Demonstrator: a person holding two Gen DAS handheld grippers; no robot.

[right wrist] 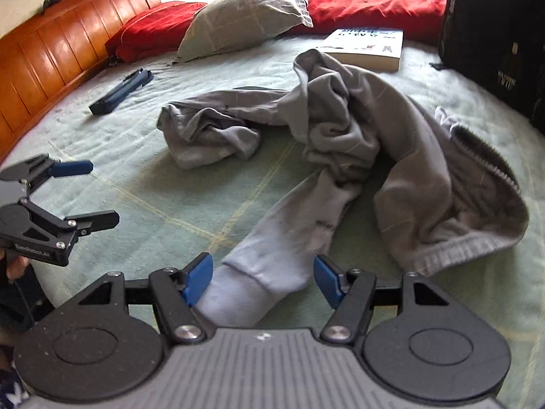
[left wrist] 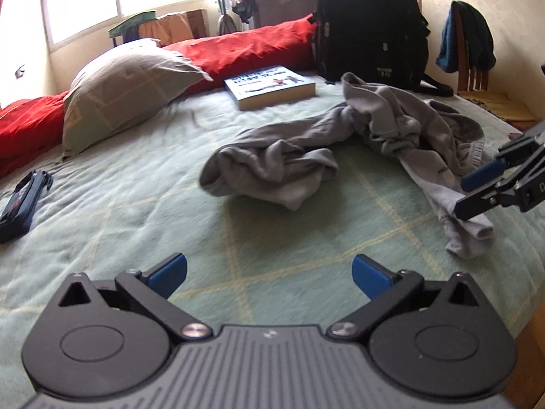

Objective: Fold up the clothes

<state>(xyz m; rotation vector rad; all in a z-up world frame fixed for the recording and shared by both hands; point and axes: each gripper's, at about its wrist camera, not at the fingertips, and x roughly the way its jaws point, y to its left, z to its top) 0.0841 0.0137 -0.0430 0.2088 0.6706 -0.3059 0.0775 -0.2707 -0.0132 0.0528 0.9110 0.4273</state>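
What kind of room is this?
Most likely a bedroom. A bed with a green blanket fills the view, a grey pillow and red cushions lie at its far side, and a crumpled grey garment waits for folding.

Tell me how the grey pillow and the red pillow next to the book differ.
The grey pillow is pale, roughly square, with faint line patterning; the red pillow is plain, long and bolster-like. The grey pillow leans tilted over the red pillow's end; the red pillow lies flat. Both rest on the bed.
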